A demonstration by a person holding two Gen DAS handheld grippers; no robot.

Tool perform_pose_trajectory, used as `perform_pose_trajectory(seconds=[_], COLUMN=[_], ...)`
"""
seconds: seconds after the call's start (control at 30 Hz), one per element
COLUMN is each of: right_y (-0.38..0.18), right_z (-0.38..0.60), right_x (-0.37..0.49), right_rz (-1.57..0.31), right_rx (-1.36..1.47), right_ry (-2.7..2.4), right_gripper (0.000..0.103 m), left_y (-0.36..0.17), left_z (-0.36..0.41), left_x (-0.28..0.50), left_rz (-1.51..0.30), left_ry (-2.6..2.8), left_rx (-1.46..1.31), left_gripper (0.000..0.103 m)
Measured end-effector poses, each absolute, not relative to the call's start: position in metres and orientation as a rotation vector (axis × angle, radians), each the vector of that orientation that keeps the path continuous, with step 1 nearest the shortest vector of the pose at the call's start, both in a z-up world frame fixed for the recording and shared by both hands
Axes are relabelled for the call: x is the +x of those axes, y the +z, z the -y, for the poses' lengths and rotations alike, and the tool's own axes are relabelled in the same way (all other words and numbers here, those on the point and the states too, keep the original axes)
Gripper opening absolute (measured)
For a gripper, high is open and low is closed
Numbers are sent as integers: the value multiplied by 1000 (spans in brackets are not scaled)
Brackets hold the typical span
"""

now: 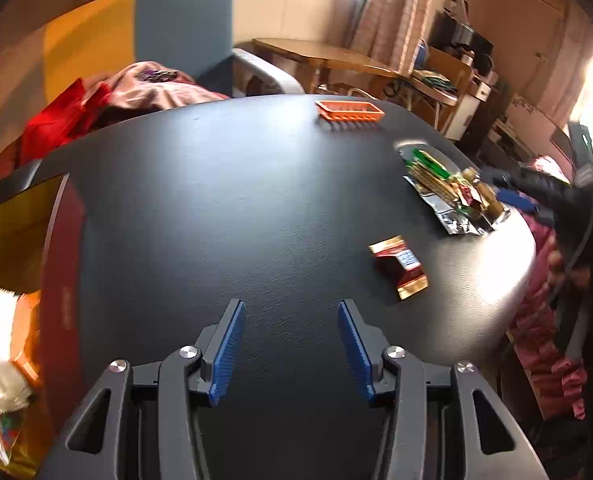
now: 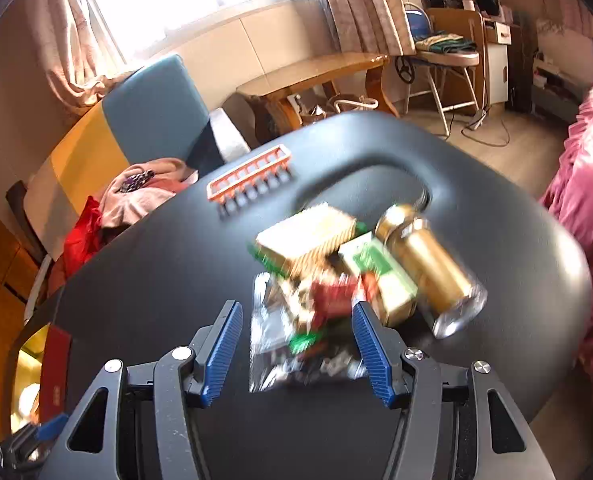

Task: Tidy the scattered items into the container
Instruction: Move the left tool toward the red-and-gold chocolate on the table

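A pile of snack packets [image 2: 316, 280] with a gold can [image 2: 432, 268] lies on the black table [image 2: 156, 272]; it also shows in the left wrist view [image 1: 452, 192] at the right edge. My right gripper [image 2: 296, 312] is open, its fingers on either side of a clear wrapper at the pile's near edge. A red-gold candy wrapper [image 1: 400, 268] lies alone, right of and ahead of my open, empty left gripper [image 1: 292, 312]. A red-rimmed bin [image 1: 56, 280] with packets inside sits at the table's left edge. The right gripper [image 1: 536, 184] shows blurred by the pile.
A small orange basket [image 1: 350, 111] stands at the table's far edge, also seen in the right wrist view [image 2: 248, 178]. A blue-and-yellow chair [image 1: 184, 28] with clothes stands behind the table. Pink bedding [image 2: 588, 208] lies to the right.
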State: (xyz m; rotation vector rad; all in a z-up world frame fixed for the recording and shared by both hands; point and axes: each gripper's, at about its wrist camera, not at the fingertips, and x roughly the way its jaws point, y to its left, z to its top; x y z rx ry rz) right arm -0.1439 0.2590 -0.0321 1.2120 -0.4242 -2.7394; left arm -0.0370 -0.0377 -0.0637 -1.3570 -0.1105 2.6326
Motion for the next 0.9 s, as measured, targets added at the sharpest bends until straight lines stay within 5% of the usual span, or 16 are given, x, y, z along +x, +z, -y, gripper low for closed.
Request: perform_pose_trajectory(seconds=[0.33,0.67,0.9], right_y=[-54,-56,-57], right_z=[-252,-276,-300], right_x=[-194,-122,-95], right_rz=[430,725,772], right_rx=[1339,1215,1212], right_ry=[-2575,-2479,-2559], right_gripper=[60,61,66], left_y=[-60,-64,-74], left_z=[-11,-32,-62], left_x=[-63,-83,-96], left_rz=[40,12,-86], left_ry=[2545,2525,2522], left_rx=[-1326,-1344,-1377], left_gripper=[49,49,49])
